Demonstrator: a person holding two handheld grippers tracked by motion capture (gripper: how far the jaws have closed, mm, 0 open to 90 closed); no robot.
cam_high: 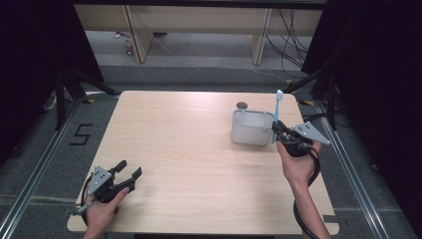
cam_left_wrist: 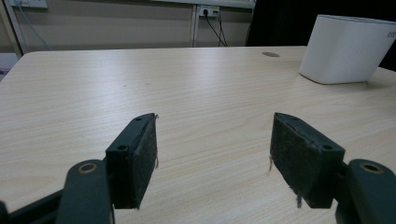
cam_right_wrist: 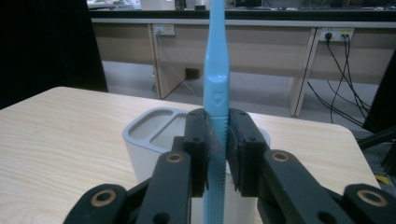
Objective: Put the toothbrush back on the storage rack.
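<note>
The right gripper point(cam_high: 279, 133) is clamped on a blue toothbrush point(cam_high: 276, 113), held upright just beside the white holder point(cam_high: 251, 128) at the far right. The left gripper point(cam_high: 128, 172) rests near left, jaws apart. It seems the next move must lower the toothbrush into a compartment.

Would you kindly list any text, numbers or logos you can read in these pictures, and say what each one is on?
"5": black tape figure on the grey floor left of the table.
Small dark marking on the white holder, near its top edge: too small to read.
Embossed shield-shaped emblem on the blue toothbrush handle, above the right gripper jaws: no legible lettering.
</note>
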